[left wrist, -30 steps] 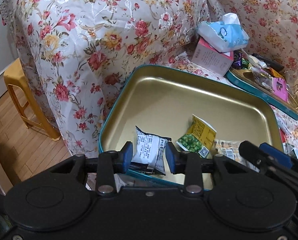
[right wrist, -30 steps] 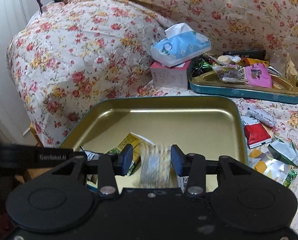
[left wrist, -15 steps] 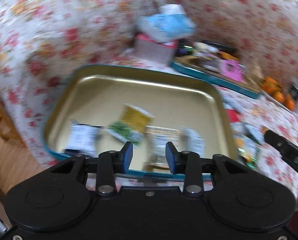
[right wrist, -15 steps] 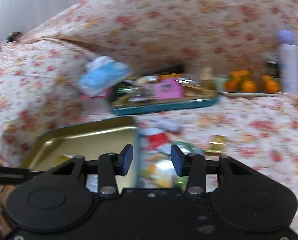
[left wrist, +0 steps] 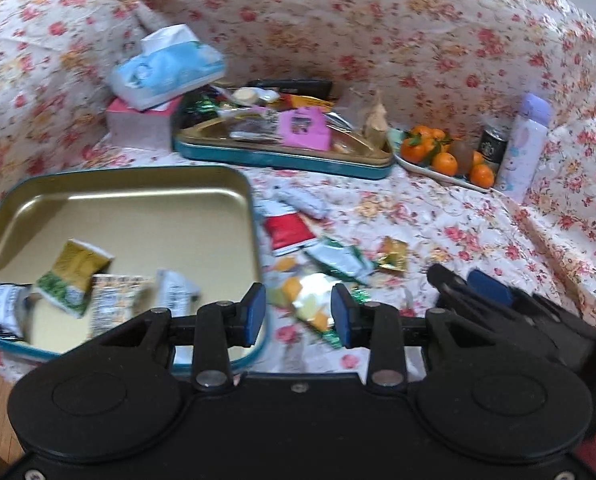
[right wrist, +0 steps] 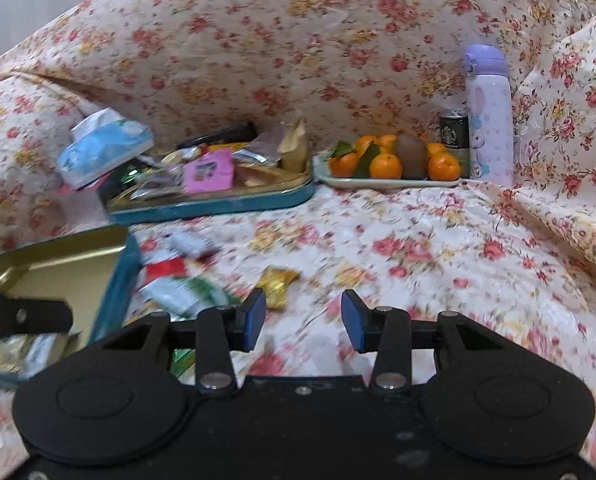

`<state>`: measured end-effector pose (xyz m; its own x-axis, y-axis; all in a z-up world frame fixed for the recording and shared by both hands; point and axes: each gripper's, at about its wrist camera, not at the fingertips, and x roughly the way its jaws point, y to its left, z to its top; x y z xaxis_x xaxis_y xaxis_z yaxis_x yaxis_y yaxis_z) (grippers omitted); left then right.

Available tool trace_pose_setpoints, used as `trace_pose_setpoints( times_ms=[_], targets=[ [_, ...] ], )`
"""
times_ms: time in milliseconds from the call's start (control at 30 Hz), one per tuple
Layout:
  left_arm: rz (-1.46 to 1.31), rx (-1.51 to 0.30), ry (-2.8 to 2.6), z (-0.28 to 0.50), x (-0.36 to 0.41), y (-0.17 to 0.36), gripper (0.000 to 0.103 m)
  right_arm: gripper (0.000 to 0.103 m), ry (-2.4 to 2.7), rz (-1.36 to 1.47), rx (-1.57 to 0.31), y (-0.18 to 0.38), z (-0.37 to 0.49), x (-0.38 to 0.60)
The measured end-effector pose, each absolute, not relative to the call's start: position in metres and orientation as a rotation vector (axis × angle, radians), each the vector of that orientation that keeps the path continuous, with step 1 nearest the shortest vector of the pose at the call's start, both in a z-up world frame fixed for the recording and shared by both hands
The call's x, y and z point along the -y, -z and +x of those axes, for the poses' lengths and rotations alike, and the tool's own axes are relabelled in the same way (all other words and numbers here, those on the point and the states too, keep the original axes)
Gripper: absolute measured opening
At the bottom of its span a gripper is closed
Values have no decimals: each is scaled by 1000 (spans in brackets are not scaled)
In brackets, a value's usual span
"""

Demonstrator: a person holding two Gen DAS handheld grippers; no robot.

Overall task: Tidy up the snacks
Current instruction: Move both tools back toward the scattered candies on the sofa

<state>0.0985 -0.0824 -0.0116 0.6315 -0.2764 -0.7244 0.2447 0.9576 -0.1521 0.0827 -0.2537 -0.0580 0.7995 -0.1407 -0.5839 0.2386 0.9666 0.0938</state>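
Note:
A gold tray with a teal rim (left wrist: 145, 184) lies on the floral cover and holds several snack packets, among them a yellow-green one (left wrist: 71, 272). Loose packets lie to its right: a red one (left wrist: 289, 232), a green-white one (left wrist: 338, 258), a gold one (left wrist: 394, 254) and a white-yellow one (left wrist: 310, 304). My left gripper (left wrist: 298, 314) is open and empty above the white-yellow packet. My right gripper (right wrist: 304, 318) is open and empty over bare cover, right of the gold packet (right wrist: 275, 280). The tray's corner (right wrist: 57, 256) shows at left.
A second teal tin (left wrist: 281, 156) full of snacks sits at the back, beside a tissue pack (left wrist: 165, 68) on a pink box. A plate of oranges (right wrist: 390, 164), a dark can (right wrist: 454, 128) and a lilac flask (right wrist: 490, 116) stand at the back right.
Both grippers let go of their packets into the gold tray and swung right, off the tray, toward the loose snacks on the cover. Both are empty now.

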Motion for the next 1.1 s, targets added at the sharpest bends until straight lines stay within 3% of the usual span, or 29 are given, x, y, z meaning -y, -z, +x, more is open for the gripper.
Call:
trace_pose_setpoints(
  times_ms=[433,600,667,1100],
  targets=[
    [56,-815,175,104,132,42,45,47,320,321,-596,96,139,359],
    [94,-752,116,100,145,46,49,48,296,370,-569,98,136,365],
    [100,-736,63,99,147,49,49,54,284,371,-570,99,136,365],
    [-27,-821,-18,128,144,66,59,54,275,382,-568,99,136,367]
  ],
)
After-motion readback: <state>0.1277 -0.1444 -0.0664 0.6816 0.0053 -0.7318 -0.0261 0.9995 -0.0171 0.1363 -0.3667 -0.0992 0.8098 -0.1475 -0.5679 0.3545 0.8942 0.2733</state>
